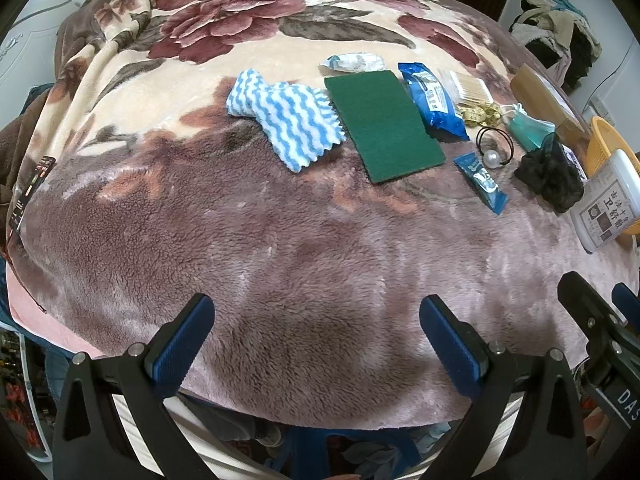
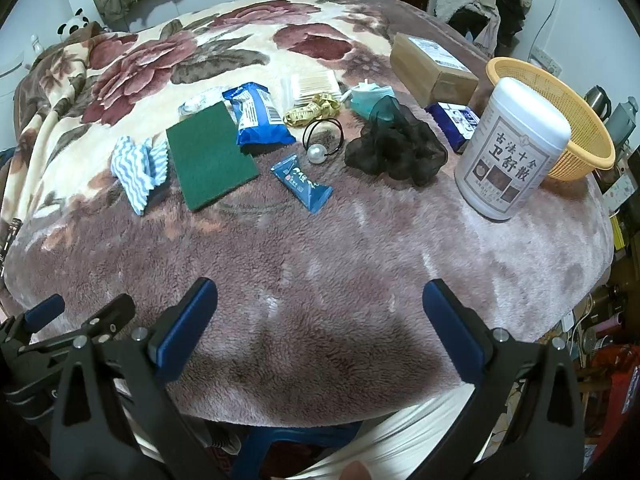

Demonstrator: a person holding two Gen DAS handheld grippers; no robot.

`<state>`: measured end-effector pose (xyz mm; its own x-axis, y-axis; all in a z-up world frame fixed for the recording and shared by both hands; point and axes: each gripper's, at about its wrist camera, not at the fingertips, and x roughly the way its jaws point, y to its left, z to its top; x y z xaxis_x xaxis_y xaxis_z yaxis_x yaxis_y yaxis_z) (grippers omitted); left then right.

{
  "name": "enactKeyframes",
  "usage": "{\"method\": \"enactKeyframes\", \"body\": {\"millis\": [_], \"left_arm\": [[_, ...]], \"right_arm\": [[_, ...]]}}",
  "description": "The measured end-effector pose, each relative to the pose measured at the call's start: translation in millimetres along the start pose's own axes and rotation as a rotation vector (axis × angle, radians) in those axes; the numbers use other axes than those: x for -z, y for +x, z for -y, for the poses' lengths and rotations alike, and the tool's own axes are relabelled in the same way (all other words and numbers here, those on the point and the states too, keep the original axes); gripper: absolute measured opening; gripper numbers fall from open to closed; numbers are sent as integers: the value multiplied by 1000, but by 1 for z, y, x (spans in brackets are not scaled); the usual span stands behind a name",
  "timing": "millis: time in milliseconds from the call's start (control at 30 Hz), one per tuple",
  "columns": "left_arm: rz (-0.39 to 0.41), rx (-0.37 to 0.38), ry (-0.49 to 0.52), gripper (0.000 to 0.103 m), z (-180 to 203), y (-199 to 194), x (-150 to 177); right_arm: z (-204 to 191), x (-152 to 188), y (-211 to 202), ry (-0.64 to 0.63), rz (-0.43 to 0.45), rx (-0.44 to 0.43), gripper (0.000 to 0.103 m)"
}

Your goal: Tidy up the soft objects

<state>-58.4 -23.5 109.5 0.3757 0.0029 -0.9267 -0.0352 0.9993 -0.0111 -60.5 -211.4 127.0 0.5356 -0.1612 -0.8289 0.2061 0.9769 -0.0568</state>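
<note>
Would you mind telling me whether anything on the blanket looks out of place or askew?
Mostly the white canister: it stands tilted, leaning against the rim of the orange basket, which itself lies tipped on its side at the blanket's edge. Nothing looks spilled or damaged. The cloth, green pad and packets lie flat.

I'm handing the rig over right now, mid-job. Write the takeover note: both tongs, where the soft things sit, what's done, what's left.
Left tongs: open, empty, above bare blanket at the near edge.
Right tongs: open, empty, likewise.
Soft things all lie loose on the blanket: striped cloth, green scouring pad, black mesh scrunchie, face mask, pearl hair tie.
Orange basket stands far right behind the white canister.
Done: nothing visibly sorted.
Left: gather every soft item, probably into the basket.
</note>
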Motion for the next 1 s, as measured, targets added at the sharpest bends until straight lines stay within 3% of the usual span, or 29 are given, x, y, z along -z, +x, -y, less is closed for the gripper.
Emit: {"method": "enactKeyframes", "body": {"millis": [400,767,1000], "left_arm": [[-13,-3,0,103,-1,7,-3],[-20,-23,-52,103,-28,18,-17],[-15,9,-50,103,-32,28,-29]], "right_arm": [[-1,2,7,0,-9,-2,103],[11,-5,19,20,-17,13,103],[22,-10,33,32,-31,15,103]]}}
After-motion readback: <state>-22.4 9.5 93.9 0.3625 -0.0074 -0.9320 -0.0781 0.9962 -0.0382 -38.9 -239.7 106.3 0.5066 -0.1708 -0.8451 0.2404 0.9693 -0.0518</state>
